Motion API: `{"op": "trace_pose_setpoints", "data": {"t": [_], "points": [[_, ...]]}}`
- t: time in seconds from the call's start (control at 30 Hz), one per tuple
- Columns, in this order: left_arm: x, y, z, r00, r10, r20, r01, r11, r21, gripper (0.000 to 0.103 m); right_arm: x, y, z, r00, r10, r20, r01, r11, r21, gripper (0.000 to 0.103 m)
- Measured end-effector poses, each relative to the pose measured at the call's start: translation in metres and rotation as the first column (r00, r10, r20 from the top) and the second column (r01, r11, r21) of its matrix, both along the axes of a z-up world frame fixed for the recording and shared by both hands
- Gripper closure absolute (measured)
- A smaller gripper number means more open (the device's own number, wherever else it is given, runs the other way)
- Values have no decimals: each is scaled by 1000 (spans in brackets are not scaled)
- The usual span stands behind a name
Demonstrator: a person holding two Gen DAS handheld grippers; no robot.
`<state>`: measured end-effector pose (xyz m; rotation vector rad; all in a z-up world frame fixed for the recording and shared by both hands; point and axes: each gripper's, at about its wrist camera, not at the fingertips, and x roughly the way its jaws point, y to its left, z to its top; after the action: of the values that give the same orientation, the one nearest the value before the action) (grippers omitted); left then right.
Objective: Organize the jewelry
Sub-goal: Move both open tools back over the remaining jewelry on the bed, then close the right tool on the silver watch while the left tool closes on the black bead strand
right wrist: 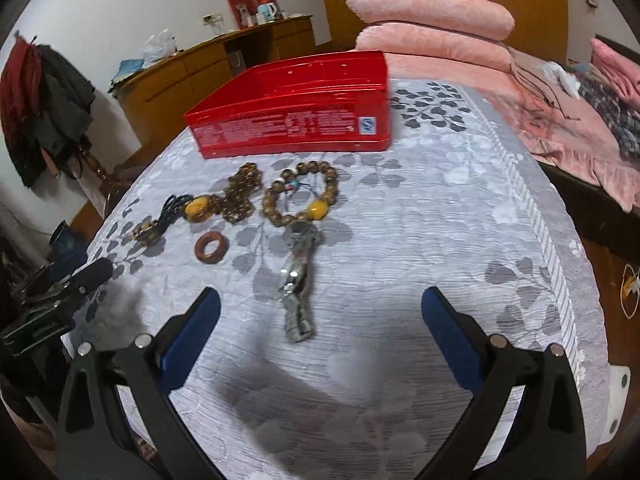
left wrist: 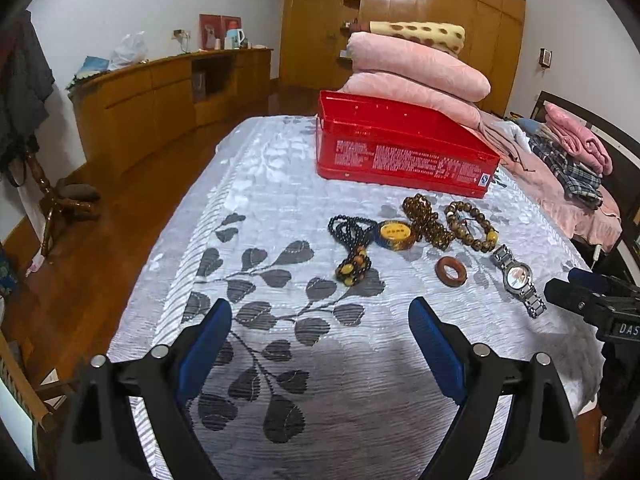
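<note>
A red open box [left wrist: 404, 152] stands on the white leaf-patterned bedspread [left wrist: 280, 208]; it also shows in the right wrist view [right wrist: 296, 116]. In front of it lie a black bead necklace [left wrist: 352, 240], a round yellow-topped tin [left wrist: 395, 234], a brown bead string [left wrist: 426, 216], a bead bracelet [left wrist: 474, 224], a brown ring [left wrist: 451, 271] and a silver watch [left wrist: 519, 280]. My left gripper [left wrist: 320, 316] is open and empty, short of the jewelry. My right gripper [right wrist: 320, 308] is open and empty, with the watch [right wrist: 298, 276] lying between its fingers' line.
Folded pink quilts [left wrist: 416, 76] are stacked behind the box. Pink bedding and plaid clothes [left wrist: 568, 168] lie at the right. A wooden cabinet [left wrist: 160, 104] runs along the left wall, beyond the wooden floor. The right gripper's body [left wrist: 592, 304] shows at the left view's right edge.
</note>
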<state>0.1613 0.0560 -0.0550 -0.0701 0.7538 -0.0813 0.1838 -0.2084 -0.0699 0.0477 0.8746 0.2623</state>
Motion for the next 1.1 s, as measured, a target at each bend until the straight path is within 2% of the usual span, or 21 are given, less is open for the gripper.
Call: {"op": "trace_pose_setpoints", "data": {"t": [0.03,0.1,0.37,0.67,0.83,1.1], "points": [[0,0,-1,1000,-4,-3,4,1000,-5,16,0,2,-1,1000,7,-3,-7,1000,-6,15],[0,1,-3,1000,-10,-6,10,1000,-6,19,3,6,-4,999,22,-27,-22,1000,-9,31],[2,0,-8,999,-26,-19,26,1000,2,28,14,16,-15,995,57,-84,-56,998,15,54],[8,-2,-10,999,-43,-28,42,999,-4,37,24,23,-18,996,57,-75,-59,998,-23,67],[14,-7,-10,998,-59,-26,59,998,2,37,24,26,-19,997,54,-53,-58,995,-78,84],[30,-19,-13,996,-84,-42,84,996,11,37,22,15,-15,998,44,-43,-47,997,-62,88]]}}
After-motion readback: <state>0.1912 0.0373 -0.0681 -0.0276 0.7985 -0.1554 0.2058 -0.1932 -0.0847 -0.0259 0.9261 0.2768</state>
